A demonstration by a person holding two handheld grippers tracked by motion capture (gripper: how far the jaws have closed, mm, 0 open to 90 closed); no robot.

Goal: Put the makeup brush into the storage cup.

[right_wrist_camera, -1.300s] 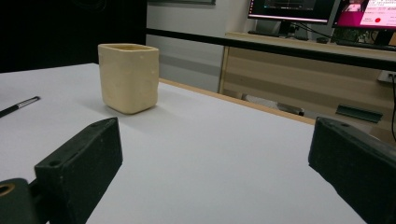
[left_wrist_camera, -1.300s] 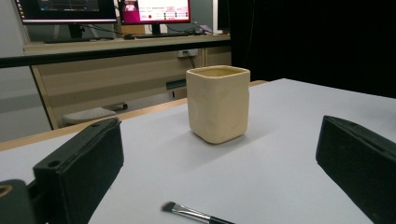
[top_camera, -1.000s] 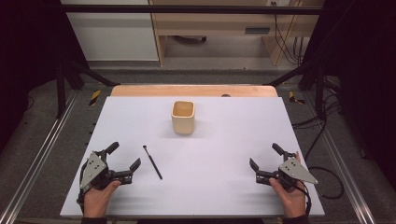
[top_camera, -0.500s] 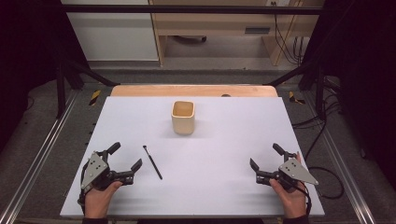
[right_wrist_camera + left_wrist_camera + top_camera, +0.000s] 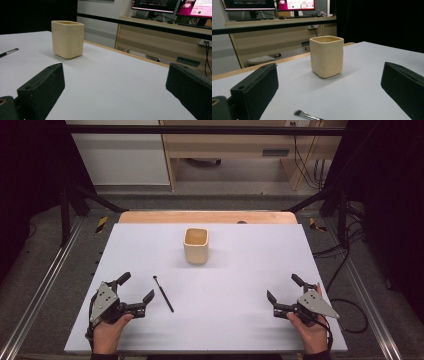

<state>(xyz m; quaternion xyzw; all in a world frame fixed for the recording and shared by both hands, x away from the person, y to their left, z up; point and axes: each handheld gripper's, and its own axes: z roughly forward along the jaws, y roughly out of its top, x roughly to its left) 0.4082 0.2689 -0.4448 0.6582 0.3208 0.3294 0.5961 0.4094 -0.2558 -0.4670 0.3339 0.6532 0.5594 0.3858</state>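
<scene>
Cream-coloured and upright, the square cup (image 5: 196,246) stands mid-table with the thin brush (image 5: 163,293) lying just beside your left gripper (image 5: 136,293), so, judging by both grippers' empty, wide-spread jaws, your right gripper (image 5: 283,293) likely rests ready for a pickup.

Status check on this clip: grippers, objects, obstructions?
Left gripper open, right gripper open, both empty. Thin black brush flat beside left gripper. Cream square ceramic cup upright mid-table. Nothing blocking.
</scene>
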